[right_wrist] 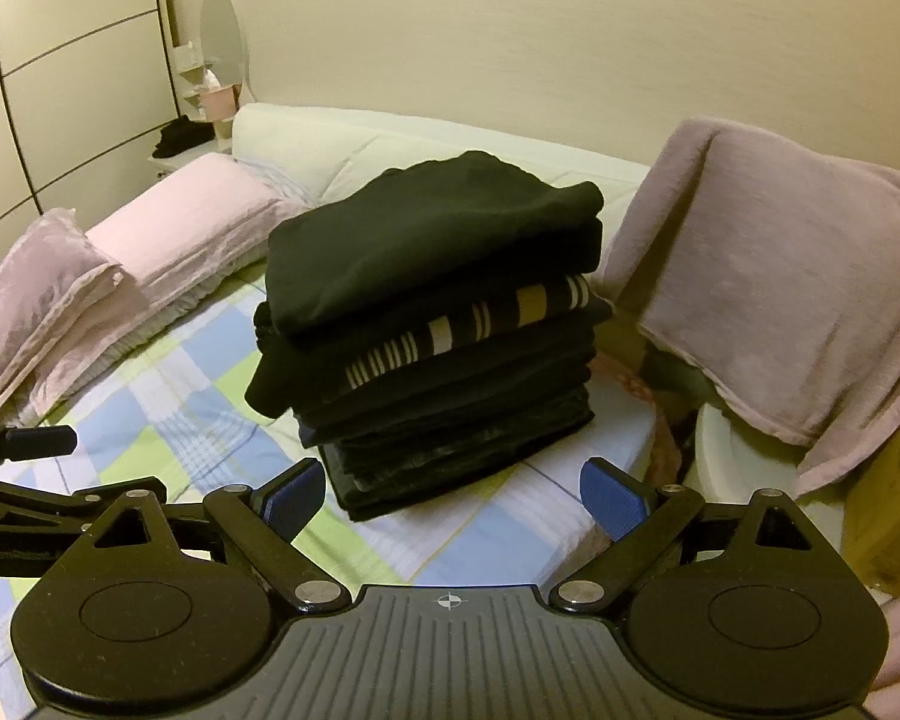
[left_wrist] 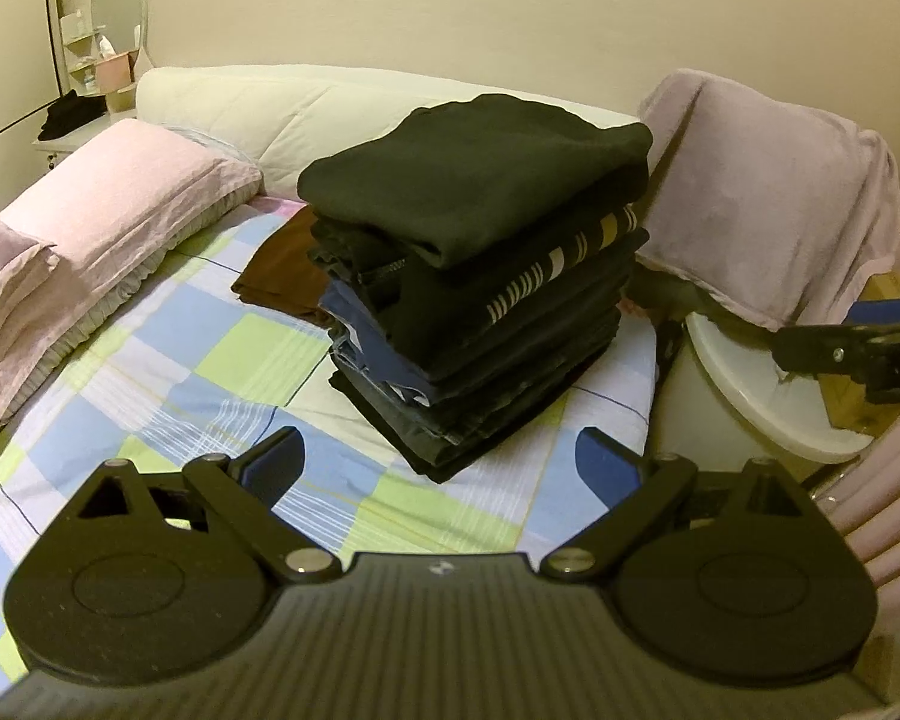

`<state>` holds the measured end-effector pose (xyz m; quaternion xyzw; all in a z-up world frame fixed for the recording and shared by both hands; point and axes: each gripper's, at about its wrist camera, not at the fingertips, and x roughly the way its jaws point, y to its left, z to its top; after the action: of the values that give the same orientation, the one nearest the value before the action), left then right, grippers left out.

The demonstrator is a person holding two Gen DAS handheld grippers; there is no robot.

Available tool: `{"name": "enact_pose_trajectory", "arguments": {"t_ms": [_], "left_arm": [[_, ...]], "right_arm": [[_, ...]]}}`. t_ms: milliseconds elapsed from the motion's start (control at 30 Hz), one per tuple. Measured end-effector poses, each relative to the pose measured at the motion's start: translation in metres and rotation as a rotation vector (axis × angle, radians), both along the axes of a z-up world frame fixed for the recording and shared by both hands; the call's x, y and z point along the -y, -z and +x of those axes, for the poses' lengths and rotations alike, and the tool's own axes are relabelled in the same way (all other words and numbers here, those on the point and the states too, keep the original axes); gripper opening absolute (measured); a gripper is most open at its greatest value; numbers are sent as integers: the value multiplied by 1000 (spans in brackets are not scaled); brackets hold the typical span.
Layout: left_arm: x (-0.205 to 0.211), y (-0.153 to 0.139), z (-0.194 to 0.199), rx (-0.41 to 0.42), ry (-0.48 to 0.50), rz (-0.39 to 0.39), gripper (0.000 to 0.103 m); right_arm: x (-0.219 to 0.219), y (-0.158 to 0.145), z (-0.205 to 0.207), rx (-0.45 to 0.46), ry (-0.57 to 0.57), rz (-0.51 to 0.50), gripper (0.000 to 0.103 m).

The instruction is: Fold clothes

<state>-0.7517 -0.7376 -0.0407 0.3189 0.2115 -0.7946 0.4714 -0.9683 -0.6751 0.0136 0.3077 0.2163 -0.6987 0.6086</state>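
Observation:
A tall stack of folded dark clothes (left_wrist: 480, 276) stands on the checked bed sheet (left_wrist: 168, 384); a black garment lies on top and a striped one shows in the middle. The stack also shows in the right wrist view (right_wrist: 438, 324). A brown garment (left_wrist: 285, 276) lies flat behind the stack to its left. My left gripper (left_wrist: 441, 468) is open and empty, just short of the stack's front. My right gripper (right_wrist: 453, 501) is open and empty, also just in front of the stack. The right gripper's finger shows at the right edge of the left wrist view (left_wrist: 858, 348).
Pink pillows (left_wrist: 114, 204) lie at the left by a white headboard (left_wrist: 306, 114). A pink blanket (left_wrist: 768, 192) is draped over something to the right of the bed, above a round white table (left_wrist: 762, 402). A dresser with an oval mirror (left_wrist: 117, 0) stands at the far left.

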Motion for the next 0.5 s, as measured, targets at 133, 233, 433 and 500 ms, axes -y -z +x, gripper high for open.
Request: {"name": "enact_pose_trajectory", "arguments": {"t_ms": [133,233,433,500], "left_arm": [[0,0,0,-7,13,1,95],[-1,-1,-2,-4,28,-6,95],[-5,0,-10,-10,43,4,95],[-5,1,-13,-11,49,9,95]], "right_arm": [[-2,1,3,-6,6,5,94],[-4,-1,4,-10,10,5,94],[-12,-5,5,-18,20,-1,94],[-14,-5,4,-18,23,1,94]]}}
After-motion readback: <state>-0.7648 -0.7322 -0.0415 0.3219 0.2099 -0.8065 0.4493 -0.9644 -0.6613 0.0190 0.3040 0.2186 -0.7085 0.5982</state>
